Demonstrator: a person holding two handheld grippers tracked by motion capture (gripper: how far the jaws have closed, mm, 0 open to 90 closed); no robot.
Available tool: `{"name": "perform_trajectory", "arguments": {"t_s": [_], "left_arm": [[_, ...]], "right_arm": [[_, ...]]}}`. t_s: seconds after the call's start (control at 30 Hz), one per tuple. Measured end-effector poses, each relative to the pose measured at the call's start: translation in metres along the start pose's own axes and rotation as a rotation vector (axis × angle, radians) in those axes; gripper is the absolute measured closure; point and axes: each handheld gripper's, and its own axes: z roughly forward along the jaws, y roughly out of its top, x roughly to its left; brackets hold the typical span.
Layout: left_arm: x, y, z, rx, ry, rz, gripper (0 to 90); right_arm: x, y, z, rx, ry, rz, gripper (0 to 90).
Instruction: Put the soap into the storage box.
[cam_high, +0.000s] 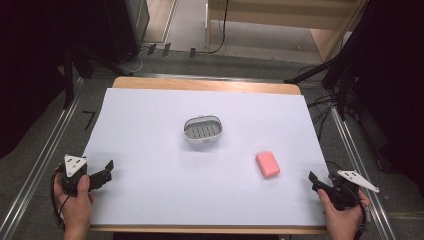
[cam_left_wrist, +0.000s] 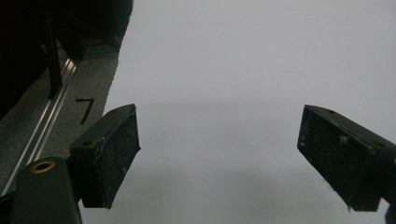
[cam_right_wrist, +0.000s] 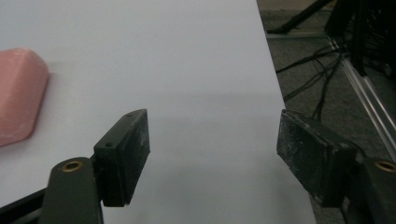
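A pink soap bar (cam_high: 267, 164) lies on the white sheet (cam_high: 150, 115), right of centre. A white oval soap dish (cam_high: 202, 129) with a slotted grey floor stands mid-table, holding nothing. My left gripper (cam_high: 105, 171) rests low at the sheet's front left, open, held by a hand. My right gripper (cam_high: 318, 182) sits at the front right edge, open, a short way right of the soap. In the left gripper view the gripper (cam_left_wrist: 219, 135) has bare white sheet between its jaws. In the right gripper view the gripper (cam_right_wrist: 215, 135) is open and the soap bar (cam_right_wrist: 18, 93) lies off to its left.
A wooden table edge (cam_high: 205, 85) borders the sheet at the back. Metal rails (cam_high: 45, 160) run along both sides on grey floor. Cables (cam_high: 325, 107) and dark stand legs lie to the right. A black "7" mark (cam_high: 89, 119) is on the floor at left.
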Motion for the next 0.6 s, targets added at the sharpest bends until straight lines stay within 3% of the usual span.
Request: {"name": "perform_trajectory", "arguments": {"t_s": [0.1,0.13,0.3,0.33,0.37,0.4,0.57,0.6], "left_arm": [[-0.001,0.000,0.001,0.002,0.005,0.000,13.6],[-0.001,0.000,0.001,0.004,0.006,0.006,13.6],[-0.003,0.000,0.001,0.010,0.014,0.021,13.6],[-0.003,0.000,0.001,0.007,0.013,0.030,13.6],[-0.003,0.000,0.001,0.007,0.013,0.030,13.6],[-0.004,0.000,0.001,0.008,0.014,0.031,13.6],[-0.003,0.000,0.002,0.012,0.012,0.021,13.6],[-0.003,0.001,0.002,0.018,0.012,0.023,13.6]], "right_arm": [[0.001,0.001,0.000,0.002,-0.014,-0.006,29.6],[0.001,0.001,-0.001,-0.017,0.001,0.000,36.3],[0.001,0.003,-0.002,-0.031,0.040,-0.005,41.4],[0.004,0.008,-0.003,0.006,0.049,-0.020,46.0],[0.004,0.008,-0.003,0.006,0.049,-0.020,46.0],[0.008,0.012,-0.002,0.076,0.055,-0.033,46.6],[0.021,0.012,0.000,0.107,0.075,-0.061,40.3],[0.029,0.012,0.001,0.126,0.047,-0.098,36.9]]}}
